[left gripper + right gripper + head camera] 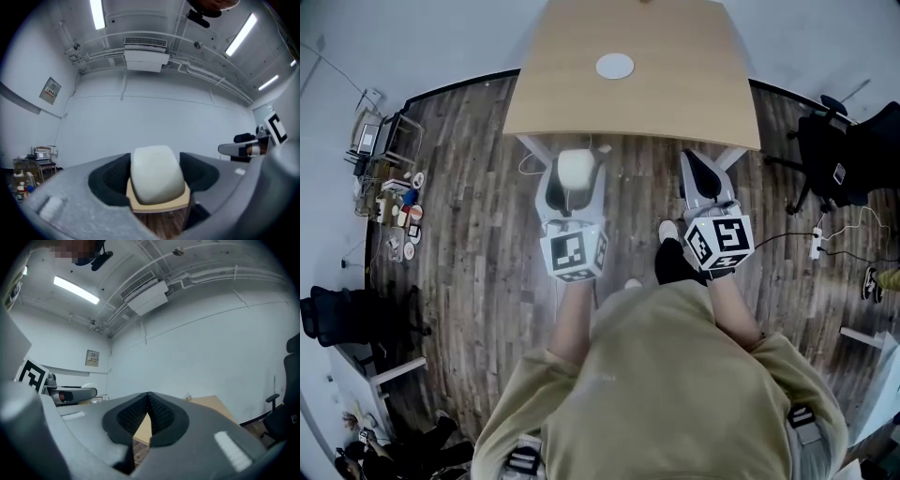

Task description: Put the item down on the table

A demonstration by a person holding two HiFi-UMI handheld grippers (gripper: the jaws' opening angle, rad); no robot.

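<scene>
My left gripper (573, 175) is shut on a smooth off-white rounded item (575, 169), held just short of the wooden table's near edge (628, 127). In the left gripper view the item (156, 172) fills the gap between the two black pads. My right gripper (705, 176) is shut with nothing in it, its black ribbed pads (159, 416) meeting at the tips. It hovers by the table's near right corner. Both grippers are over the floor in front of the table.
A white round disc (615, 66) lies on the light wooden table. Dark plank floor (469, 244) surrounds it. A black office chair (839, 155) stands at right, a cluttered shelf (384, 150) at left, another dark chair (356, 314) lower left.
</scene>
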